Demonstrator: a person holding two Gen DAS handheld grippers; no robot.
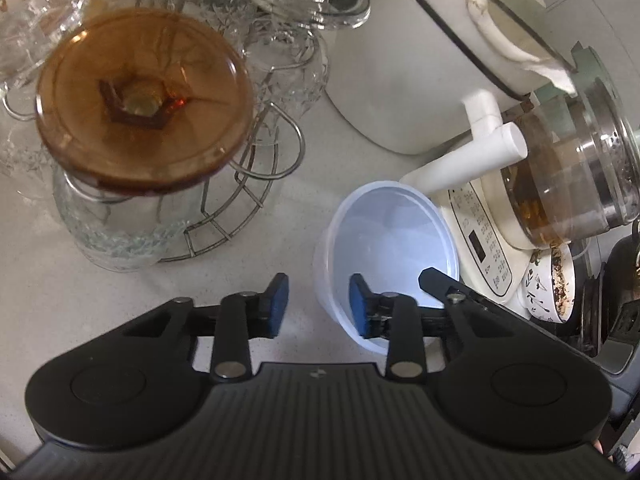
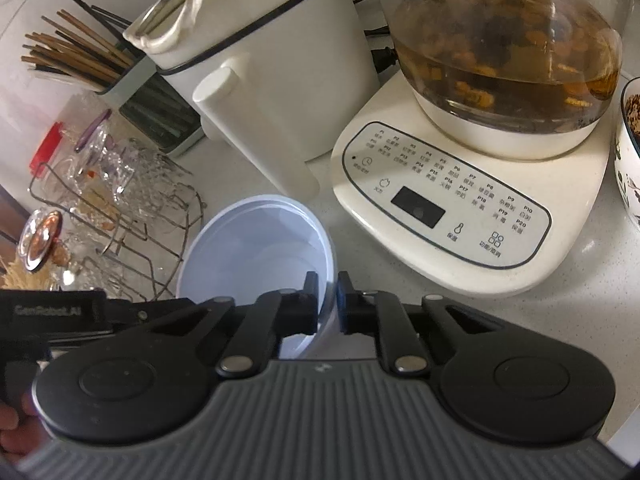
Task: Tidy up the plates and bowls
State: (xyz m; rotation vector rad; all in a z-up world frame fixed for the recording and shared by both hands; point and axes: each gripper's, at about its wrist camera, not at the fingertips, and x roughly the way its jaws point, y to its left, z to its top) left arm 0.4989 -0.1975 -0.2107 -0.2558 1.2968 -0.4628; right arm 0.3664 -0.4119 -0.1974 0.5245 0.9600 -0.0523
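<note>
My right gripper (image 2: 328, 300) pinches the near-right rim of the bowl (image 2: 256, 248) on the counter; my left gripper (image 1: 318, 306) gapes wide astride its left wall, probably not touching.

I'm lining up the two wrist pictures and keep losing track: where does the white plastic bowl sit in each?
Left wrist: the white plastic bowl is lower right of centre, the left claw open astride its near wall.
Right wrist: bowl is lower centre-left, the right claw shut on its right rim.
Shared landmark: the kettle base's control panel, just right of the bowl in both.
</note>
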